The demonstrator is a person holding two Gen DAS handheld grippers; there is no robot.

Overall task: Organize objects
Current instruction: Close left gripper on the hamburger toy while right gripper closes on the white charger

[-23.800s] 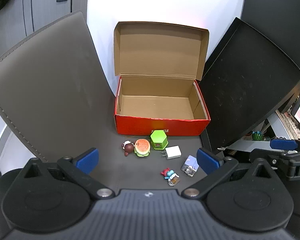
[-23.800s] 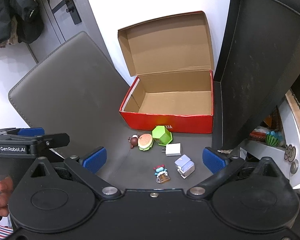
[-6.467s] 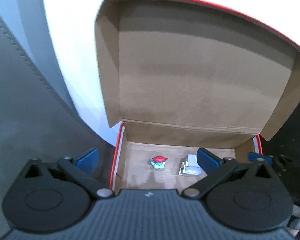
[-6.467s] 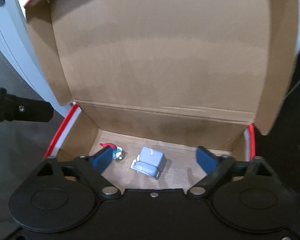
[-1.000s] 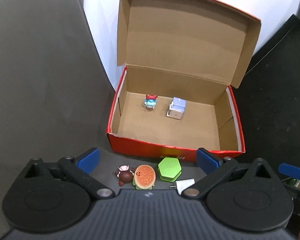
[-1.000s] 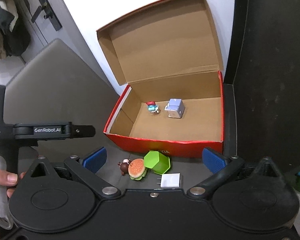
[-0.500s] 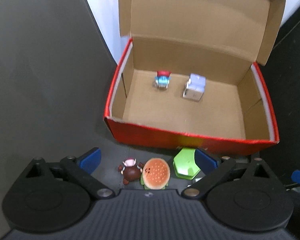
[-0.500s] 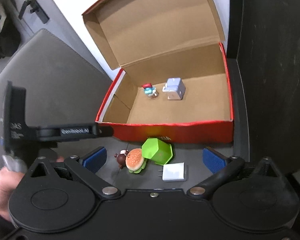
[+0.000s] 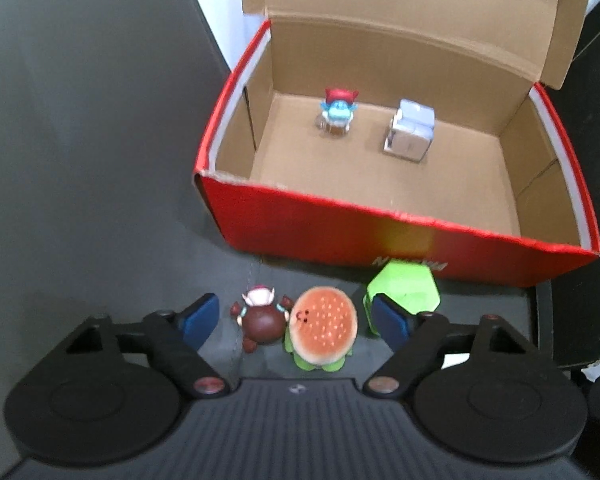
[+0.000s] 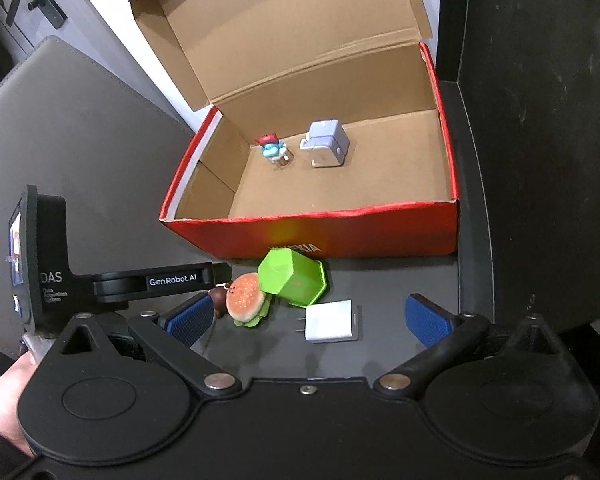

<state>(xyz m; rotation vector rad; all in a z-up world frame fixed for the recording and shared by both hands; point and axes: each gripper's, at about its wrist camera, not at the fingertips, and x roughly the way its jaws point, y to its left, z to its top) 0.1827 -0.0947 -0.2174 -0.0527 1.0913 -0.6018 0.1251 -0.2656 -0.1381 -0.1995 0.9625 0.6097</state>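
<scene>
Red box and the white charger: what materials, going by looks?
Red box: corrugated cardboard, raw brown matte inside, red printed outside; the torn-looking top edge shows paper. White charger: probably moulded plastic, smooth with a slight sheen, and thin, likely metal prongs.

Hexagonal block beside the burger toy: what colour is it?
Bright green hexagonal block, clearest in the right wrist view.

Left gripper [image 9: 294,322]: jaws apart, flanking brown figurine [image 9: 261,319] and burger toy [image 9: 321,329], which touch. Green hexagonal block [image 9: 405,289]: against red box [image 9: 380,236]. Inside box: red-capped blue figurine [image 9: 338,110], pale blue cube [image 9: 411,130], apart.
</scene>
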